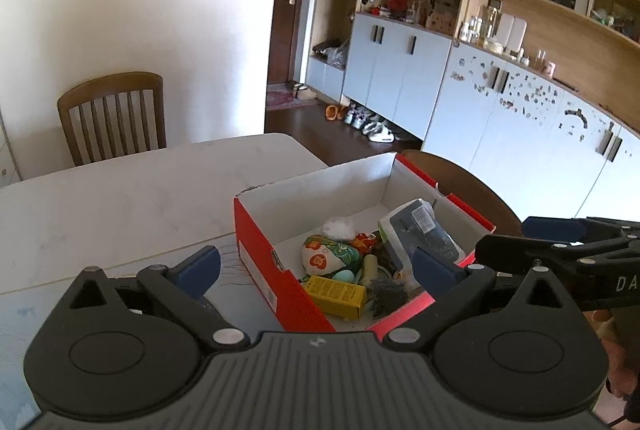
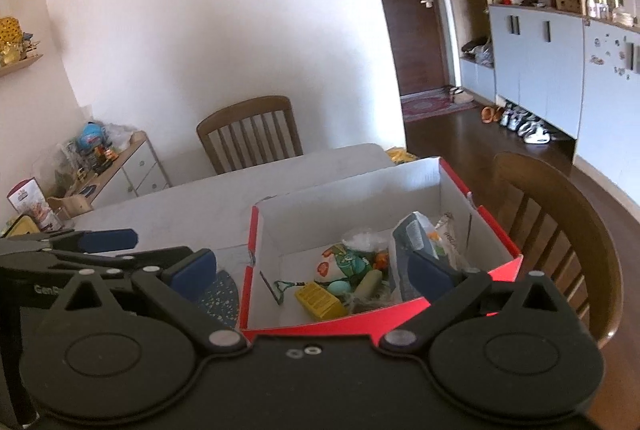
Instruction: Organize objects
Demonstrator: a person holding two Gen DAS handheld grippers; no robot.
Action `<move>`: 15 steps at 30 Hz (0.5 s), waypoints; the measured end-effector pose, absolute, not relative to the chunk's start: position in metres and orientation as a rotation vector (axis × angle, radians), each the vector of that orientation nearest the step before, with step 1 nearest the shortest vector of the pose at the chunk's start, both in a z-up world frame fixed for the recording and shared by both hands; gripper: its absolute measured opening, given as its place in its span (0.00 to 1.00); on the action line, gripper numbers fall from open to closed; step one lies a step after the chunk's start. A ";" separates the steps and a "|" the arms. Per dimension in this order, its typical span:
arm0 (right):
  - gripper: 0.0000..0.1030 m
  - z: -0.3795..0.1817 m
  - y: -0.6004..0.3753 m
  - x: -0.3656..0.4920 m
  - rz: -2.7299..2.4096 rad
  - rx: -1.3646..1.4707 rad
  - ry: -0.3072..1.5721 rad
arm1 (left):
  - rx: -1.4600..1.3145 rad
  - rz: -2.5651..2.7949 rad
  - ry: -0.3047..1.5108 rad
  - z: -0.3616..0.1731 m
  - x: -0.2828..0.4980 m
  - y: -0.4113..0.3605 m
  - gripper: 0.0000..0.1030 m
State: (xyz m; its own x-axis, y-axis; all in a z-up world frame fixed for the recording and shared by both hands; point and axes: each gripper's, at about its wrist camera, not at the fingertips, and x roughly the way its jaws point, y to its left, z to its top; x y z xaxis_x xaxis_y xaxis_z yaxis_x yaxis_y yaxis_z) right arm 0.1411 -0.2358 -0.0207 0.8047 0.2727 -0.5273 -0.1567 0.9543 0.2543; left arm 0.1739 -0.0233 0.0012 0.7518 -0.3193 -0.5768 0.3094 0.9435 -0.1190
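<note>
Both grippers [image 1: 316,266] [image 2: 314,272] wide-jawed above box [image 1: 256,234]

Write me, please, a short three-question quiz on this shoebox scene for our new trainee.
1. True or false: both the left gripper and the right gripper are holding an item.
2. Multiple choice: the yellow carton lies (A) on the table beside the box, (B) inside the red shoebox, (C) on the wooden chair.
3. Fill in: the walls of the red shoebox are ____ on the inside.

Key
1. False: both stand open and empty.
2. B.
3. White.
</note>
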 end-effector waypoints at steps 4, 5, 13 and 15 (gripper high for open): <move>0.99 -0.021 -0.235 0.134 0.204 0.193 0.576 | -0.025 -0.329 0.625 0.002 0.170 -0.022 1.00; 0.99 -0.022 -0.235 0.133 0.201 0.192 0.574 | -0.029 -0.329 0.616 0.002 0.169 -0.022 1.00; 0.99 -0.023 -0.233 0.126 0.169 0.206 0.564 | 0.000 -0.334 0.586 0.005 0.160 -0.027 1.00; 0.99 -0.023 -0.233 0.125 0.166 0.208 0.565 | 0.002 -0.320 0.600 0.004 0.161 -0.027 1.00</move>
